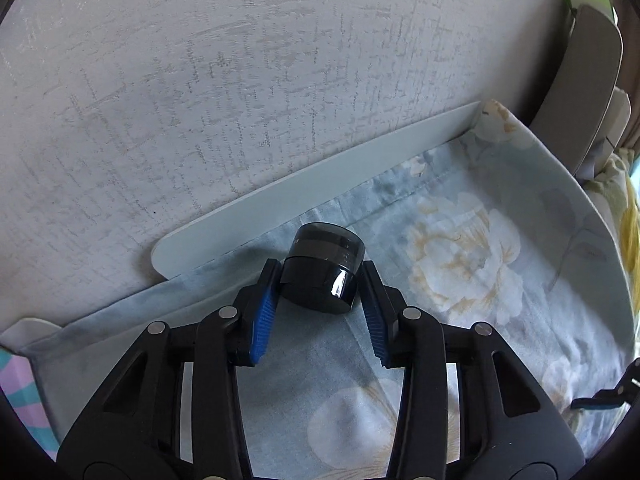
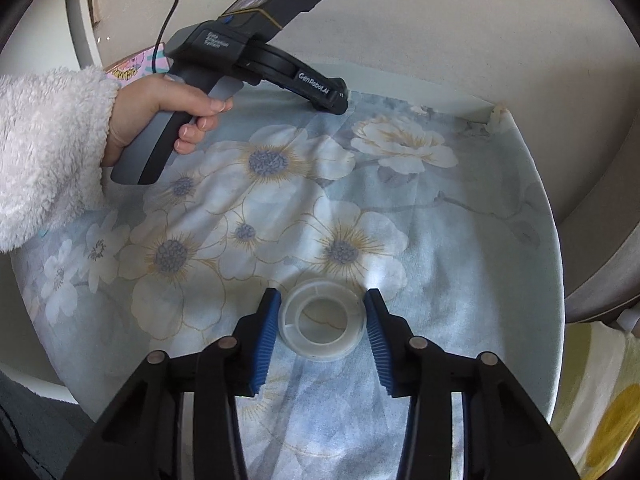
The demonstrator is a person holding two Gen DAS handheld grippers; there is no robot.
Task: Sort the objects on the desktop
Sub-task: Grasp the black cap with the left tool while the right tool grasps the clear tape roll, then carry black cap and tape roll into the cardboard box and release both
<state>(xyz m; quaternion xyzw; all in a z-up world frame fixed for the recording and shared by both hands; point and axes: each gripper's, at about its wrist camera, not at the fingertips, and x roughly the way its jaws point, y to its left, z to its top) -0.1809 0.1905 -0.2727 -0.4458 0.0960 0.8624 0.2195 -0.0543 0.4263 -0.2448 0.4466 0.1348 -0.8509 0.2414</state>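
Note:
In the left wrist view a black round jar (image 1: 322,268) lies on its side on the floral cloth near the table's back edge. My left gripper (image 1: 320,280) has its blue pads on both sides of the jar, the left pad touching it, the right with a small gap. In the right wrist view a clear tape roll (image 2: 322,322) lies flat on the cloth. My right gripper (image 2: 322,308) straddles it with jaws open, pads close to its sides. The left gripper body (image 2: 256,56), held by a hand, shows at the back of the table.
A floral blue cloth (image 2: 440,240) covers the round table. A bare strip of the white table edge (image 1: 320,200) meets the textured wall (image 1: 240,80). A grey chair back (image 1: 592,92) stands at the right. A pink patterned item (image 2: 136,66) lies at the back left.

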